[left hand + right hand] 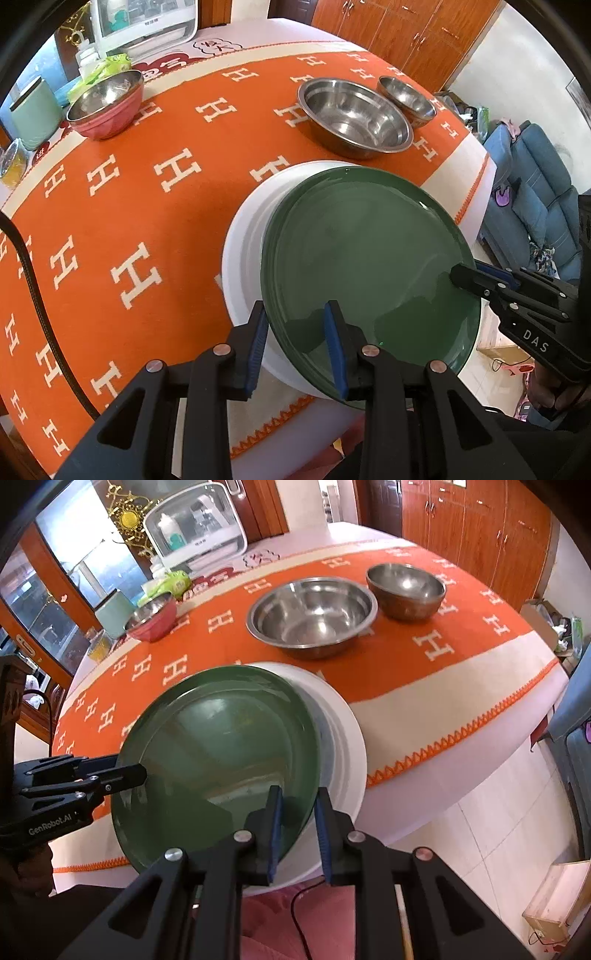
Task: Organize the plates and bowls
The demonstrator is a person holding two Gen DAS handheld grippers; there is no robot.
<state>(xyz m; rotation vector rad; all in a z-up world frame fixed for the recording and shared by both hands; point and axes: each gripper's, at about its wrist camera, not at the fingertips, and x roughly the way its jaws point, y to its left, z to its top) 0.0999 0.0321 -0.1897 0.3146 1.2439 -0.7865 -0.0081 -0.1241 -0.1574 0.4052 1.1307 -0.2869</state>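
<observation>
Orange H-patterned tablecloth (147, 206) covers the table; wooden cabinets (406, 33) behind.

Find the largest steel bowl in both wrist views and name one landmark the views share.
Left wrist view: the large steel bowl sits upper right of centre, beyond the green plate.
Right wrist view: the bowl sits upper centre.
Shared landmark: the small steel bowl just right of it.
</observation>
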